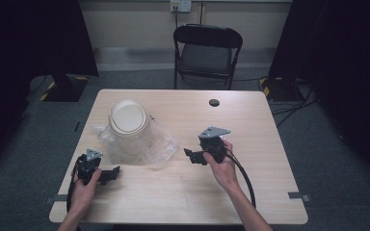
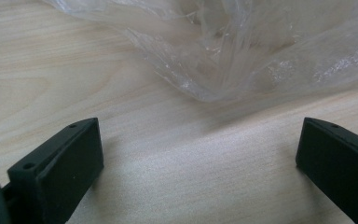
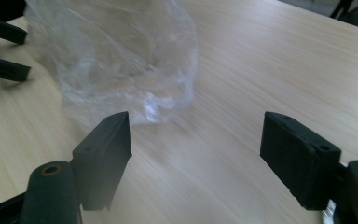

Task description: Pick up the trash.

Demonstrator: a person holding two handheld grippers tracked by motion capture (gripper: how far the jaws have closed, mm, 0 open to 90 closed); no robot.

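A clear plastic bag lies crumpled on the wooden table, left of centre, and holds a cream-coloured round container that stands in the bag's far part, its pale top facing up. The thin film spreads out around it toward five o'clock. At seven o'clock from the bag rests the left gripper, low by the table, jaws spread wide with only bare wood between them and the bag's edge just ahead. At three o'clock from the bag, near but apart, the right gripper points at the film; its jaws stand apart, nothing between them. A black folding chair stands beyond the table at twelve.
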